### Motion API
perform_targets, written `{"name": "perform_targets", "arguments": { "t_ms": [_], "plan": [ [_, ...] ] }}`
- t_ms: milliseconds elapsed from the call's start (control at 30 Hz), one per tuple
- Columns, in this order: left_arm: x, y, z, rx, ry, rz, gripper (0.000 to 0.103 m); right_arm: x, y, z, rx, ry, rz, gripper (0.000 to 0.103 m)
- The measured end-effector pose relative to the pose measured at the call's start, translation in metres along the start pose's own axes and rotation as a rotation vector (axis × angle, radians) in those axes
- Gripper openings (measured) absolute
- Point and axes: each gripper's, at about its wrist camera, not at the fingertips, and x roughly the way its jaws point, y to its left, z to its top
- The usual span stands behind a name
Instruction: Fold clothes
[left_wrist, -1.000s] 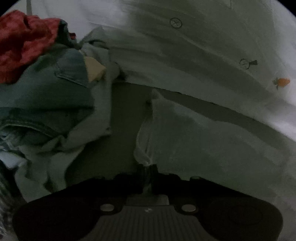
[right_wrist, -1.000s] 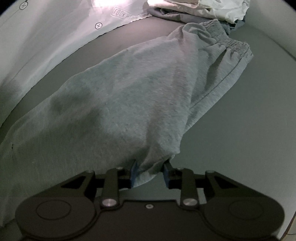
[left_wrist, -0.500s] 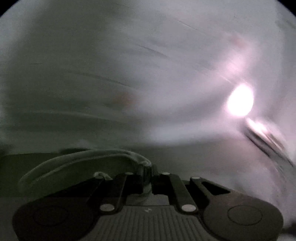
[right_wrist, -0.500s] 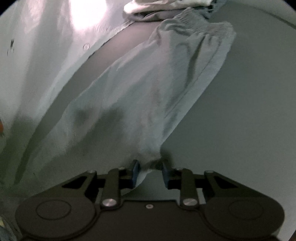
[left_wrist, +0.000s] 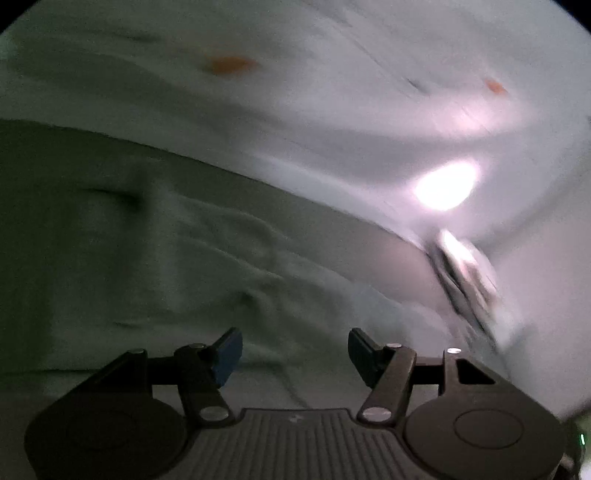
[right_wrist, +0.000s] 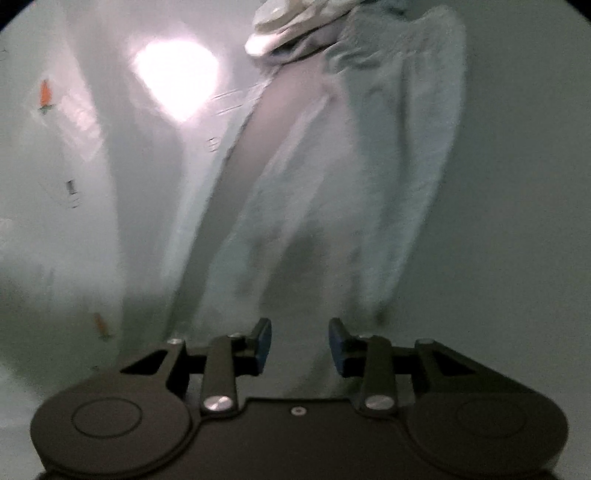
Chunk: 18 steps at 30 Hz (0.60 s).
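The grey sweatpants (right_wrist: 362, 177) lie stretched out on the dark grey table (right_wrist: 517, 221), waistband at the far end. My right gripper (right_wrist: 300, 343) hovers at their near end. Its jaws are opening, the blue pads (right_wrist: 264, 343) stand clear of the cloth, and the fabric's end lies loose below the gap. In the blurred left wrist view the wrinkled sweatpants (left_wrist: 207, 266) spread ahead of my left gripper (left_wrist: 294, 354). Its jaws are opening wide and nothing is between them.
A white sheet with small printed figures (left_wrist: 295, 92) covers the far side, with a bright glare spot (left_wrist: 443, 188). A stack of folded clothes (right_wrist: 291, 22) sits beyond the waistband and shows blurred as folded clothes (left_wrist: 465, 280) at the left view's right.
Both grippers have let go of the sweatpants' end that they pinched before. The left one swung away from the heap of clothes toward the sheet and opened wide. The right one turned along the garment.
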Motion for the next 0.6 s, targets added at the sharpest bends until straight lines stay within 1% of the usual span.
{"name": "perform_targets", "arguments": {
  "t_ms": [100, 133, 167, 200, 233, 300, 333, 400, 433, 467, 500, 533, 600],
  "plan": [
    [-0.011, 0.04, 0.005, -0.107, -0.038, 0.128, 0.063, 0.019, 0.019, -0.006, -0.051, 0.063, 0.066, 0.036],
    [-0.012, 0.051, 0.006, -0.129, -0.035, 0.172, 0.062, 0.029, 0.022, -0.009, -0.032, 0.096, 0.107, 0.035],
    [-0.012, 0.061, 0.007, -0.147, -0.026, 0.213, 0.057, 0.04, 0.024, -0.012, 0.014, 0.133, 0.153, 0.035],
    [-0.011, 0.07, 0.007, -0.159, -0.019, 0.241, 0.056, 0.053, 0.024, -0.016, 0.067, 0.172, 0.199, 0.035],
    [-0.008, 0.076, 0.007, -0.164, -0.011, 0.26, 0.056, 0.065, 0.025, -0.02, 0.12, 0.211, 0.245, 0.035],
    [-0.002, 0.081, 0.005, -0.147, 0.013, 0.3, 0.056, 0.089, 0.027, -0.028, 0.212, 0.266, 0.303, 0.034],
    [0.002, 0.082, 0.003, -0.131, 0.025, 0.318, 0.056, 0.101, 0.029, -0.032, 0.243, 0.285, 0.314, 0.034],
    [0.01, 0.085, 0.001, -0.108, 0.051, 0.326, 0.052, 0.121, 0.035, -0.038, 0.271, 0.306, 0.299, 0.033],
    [0.012, 0.087, -0.001, -0.105, 0.054, 0.324, 0.046, 0.129, 0.038, -0.04, 0.271, 0.315, 0.284, 0.032],
    [0.013, 0.086, -0.004, -0.098, 0.045, 0.321, 0.038, 0.137, 0.042, -0.042, 0.266, 0.323, 0.267, 0.032],
    [0.015, 0.086, -0.004, -0.092, 0.048, 0.301, 0.028, 0.143, 0.045, -0.043, 0.256, 0.331, 0.248, 0.032],
    [0.015, 0.085, -0.006, -0.093, 0.053, 0.287, 0.015, 0.148, 0.049, -0.044, 0.244, 0.336, 0.234, 0.032],
    [0.014, 0.086, -0.007, -0.099, 0.048, 0.282, 0.009, 0.158, 0.058, -0.047, 0.231, 0.341, 0.21, 0.032]
  ]
}}
